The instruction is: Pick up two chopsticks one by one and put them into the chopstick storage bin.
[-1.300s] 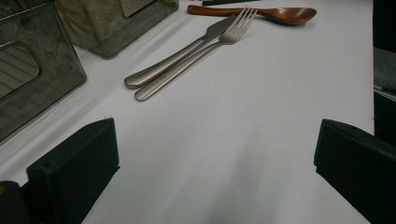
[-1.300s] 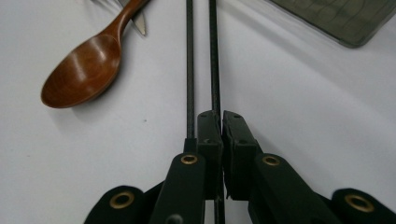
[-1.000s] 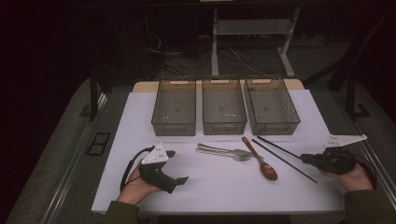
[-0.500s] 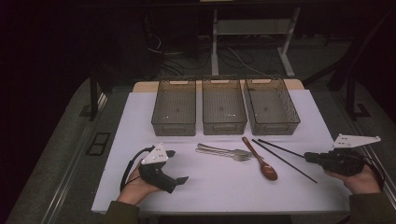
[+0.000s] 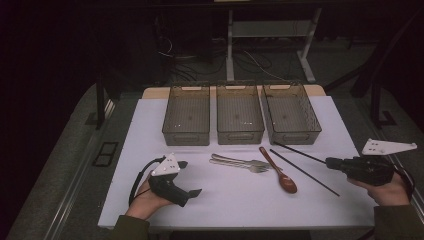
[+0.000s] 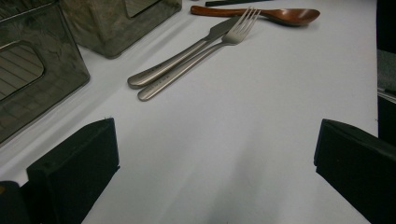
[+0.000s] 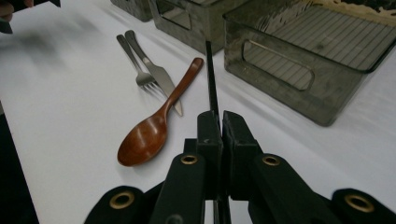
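Observation:
My right gripper (image 5: 330, 161) (image 7: 220, 116) is at the table's right edge, shut on the near end of a black chopstick (image 5: 300, 153) (image 7: 211, 79) that slants toward the right bin. A second black chopstick (image 5: 305, 173) lies flat on the white sheet beside it. A brown wooden spoon (image 5: 279, 172) (image 7: 159, 123), a steel fork (image 5: 240, 166) (image 6: 173, 79) and a steel knife (image 5: 232, 158) (image 6: 154, 72) lie in the middle. My left gripper (image 5: 191, 177) (image 6: 215, 158) rests at the front left, open, with bare sheet between its jaws.
Three smoky plastic bins (image 5: 186, 136) (image 5: 240, 136) (image 5: 295, 136) stand side by side at the back of the white sheet (image 5: 225, 200). The room around the table is dark, with a desk frame and cables behind.
The right gripper has risen a little and drifted right, taking its chopstick end with it. The left gripper has stayed put.

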Demonstrator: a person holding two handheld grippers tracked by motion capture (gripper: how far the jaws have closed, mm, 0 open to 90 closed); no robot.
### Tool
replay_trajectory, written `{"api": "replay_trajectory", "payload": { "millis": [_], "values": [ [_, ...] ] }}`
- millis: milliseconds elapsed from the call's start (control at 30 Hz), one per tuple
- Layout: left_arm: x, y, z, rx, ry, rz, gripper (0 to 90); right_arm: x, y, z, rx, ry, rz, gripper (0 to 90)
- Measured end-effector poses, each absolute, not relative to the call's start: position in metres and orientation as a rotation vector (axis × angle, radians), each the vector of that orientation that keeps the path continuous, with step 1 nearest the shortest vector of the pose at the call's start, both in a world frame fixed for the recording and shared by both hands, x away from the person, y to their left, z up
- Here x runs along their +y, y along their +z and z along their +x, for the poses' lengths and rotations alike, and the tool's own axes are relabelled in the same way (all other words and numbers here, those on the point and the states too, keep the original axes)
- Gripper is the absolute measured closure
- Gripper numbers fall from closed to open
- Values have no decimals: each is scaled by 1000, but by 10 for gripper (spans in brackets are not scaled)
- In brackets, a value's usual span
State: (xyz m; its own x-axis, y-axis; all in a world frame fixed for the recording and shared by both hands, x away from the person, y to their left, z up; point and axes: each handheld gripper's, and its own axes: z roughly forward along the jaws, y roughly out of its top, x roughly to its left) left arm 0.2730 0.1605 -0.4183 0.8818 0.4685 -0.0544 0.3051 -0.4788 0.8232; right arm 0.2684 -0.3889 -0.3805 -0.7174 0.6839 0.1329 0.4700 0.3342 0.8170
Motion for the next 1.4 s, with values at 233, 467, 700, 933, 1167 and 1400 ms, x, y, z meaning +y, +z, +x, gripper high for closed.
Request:
{"api": "replay_trajectory", "payload": {
  "millis": [233, 467, 700, 933, 1167, 1400],
  "values": [
    [160, -419, 274, 567, 202, 2109, 0, -386, -371, 271, 2337, 1357, 1021, 866],
    [161, -418, 275, 579, 199, 2106, 0, -381, -364, 279, 2313, 1377, 1021, 866],
    [160, -419, 274, 570, 212, 2102, 0, -370, -361, 292, 2311, 1393, 1012, 866],
    [160, -419, 275, 579, 219, 2095, 0, -354, -355, 305, 2307, 1403, 998, 865],
    [160, -419, 275, 579, 220, 2089, 0, -336, -351, 316, 2319, 1394, 985, 866],
    [158, -419, 275, 572, 218, 2098, 0, -320, -349, 324, 2329, 1399, 981, 865]
  ]
}}
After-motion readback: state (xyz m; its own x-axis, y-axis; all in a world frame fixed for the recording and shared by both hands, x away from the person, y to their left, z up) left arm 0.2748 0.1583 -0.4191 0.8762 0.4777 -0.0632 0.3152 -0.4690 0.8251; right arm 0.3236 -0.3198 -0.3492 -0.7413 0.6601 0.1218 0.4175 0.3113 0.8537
